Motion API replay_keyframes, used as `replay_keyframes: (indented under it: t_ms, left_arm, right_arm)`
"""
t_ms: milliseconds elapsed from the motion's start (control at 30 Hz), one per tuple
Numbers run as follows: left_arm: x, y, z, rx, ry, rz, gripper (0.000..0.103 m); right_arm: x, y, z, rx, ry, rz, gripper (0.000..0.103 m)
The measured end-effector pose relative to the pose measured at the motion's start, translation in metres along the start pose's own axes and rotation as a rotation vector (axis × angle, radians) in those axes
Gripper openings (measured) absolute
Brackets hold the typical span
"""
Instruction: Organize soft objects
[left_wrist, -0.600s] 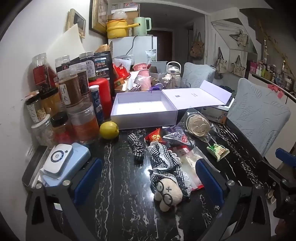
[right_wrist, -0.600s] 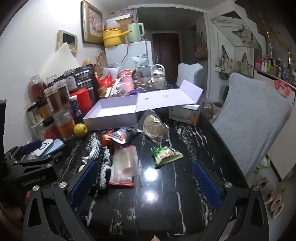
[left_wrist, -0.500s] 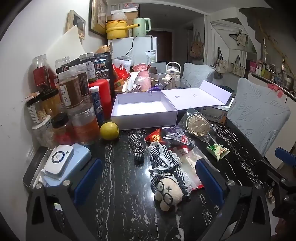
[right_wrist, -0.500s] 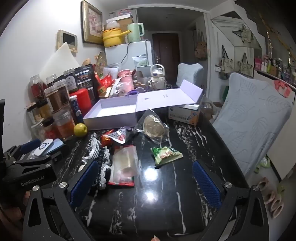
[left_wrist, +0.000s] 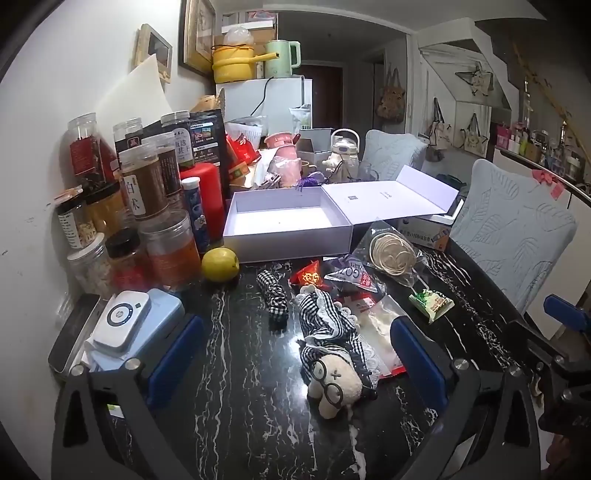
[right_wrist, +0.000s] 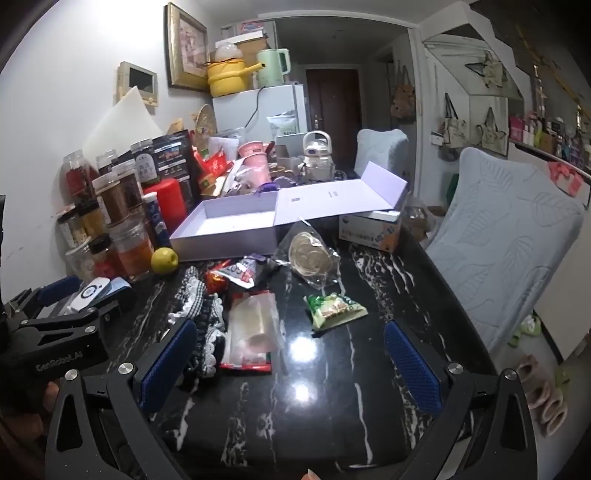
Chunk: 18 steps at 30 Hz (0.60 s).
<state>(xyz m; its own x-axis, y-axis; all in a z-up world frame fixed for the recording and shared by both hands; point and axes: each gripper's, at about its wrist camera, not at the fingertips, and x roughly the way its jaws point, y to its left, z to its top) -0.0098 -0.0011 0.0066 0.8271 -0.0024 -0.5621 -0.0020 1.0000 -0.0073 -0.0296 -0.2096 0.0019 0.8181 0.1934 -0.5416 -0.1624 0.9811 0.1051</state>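
- Closest in: the left gripper (left_wrist: 295, 354) hovers low over the black marble table (left_wrist: 229, 406) with its jaws spread as wide as they go, nothing between the pads. It tilts down toward the clutter, which looks like a lining-up pose rather than a grab.
- The right gripper (right_wrist: 290, 354) does the same — jaws fully apart, empty, hanging over a bare glossy patch of the table.
- Just ahead of the left gripper lies the plush doll (left_wrist: 334, 376), face up, glasses on, in a checkered dress with lace trim. It sits roughly between the left fingers, so my guess is it gets picked first.
- Beside it, a clear packet with red edges (right_wrist: 253, 332) overlaps the dress hem, so a sloppy pinch could drag both.
- A bit further on: a checkered scrunchie (left_wrist: 275, 299), a green snack packet (right_wrist: 334, 308), a red foil pouch (left_wrist: 308, 276) and a bag of pale coiled cord (left_wrist: 391, 254), all loose on the table.
- Behind those, the lavender box (left_wrist: 288, 229) sits with its lid flipped flat open — probably the drop spot for the soft stuff, and it's empty right now.
- A lemon (left_wrist: 219, 264) rests by the box corner, near the jars (left_wrist: 162, 254) against the wall.
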Motion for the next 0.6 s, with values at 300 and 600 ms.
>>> replay_keyframes:
  t_ms: [300,600]
  left_arm:
    - [-0.0005,0.0002,-0.0008,0.007,-0.001,-0.005,0.103]
    - [-0.0025,-0.0019,-0.0014,0.008,-0.003,-0.005,0.103]
  right_arm:
    - [-0.0071,0.0012,-0.0009,-0.008,-0.023,-0.006,0.103]
    - [-0.0073,0.0006,-0.0003,-0.005,-0.024,-0.006,0.103]
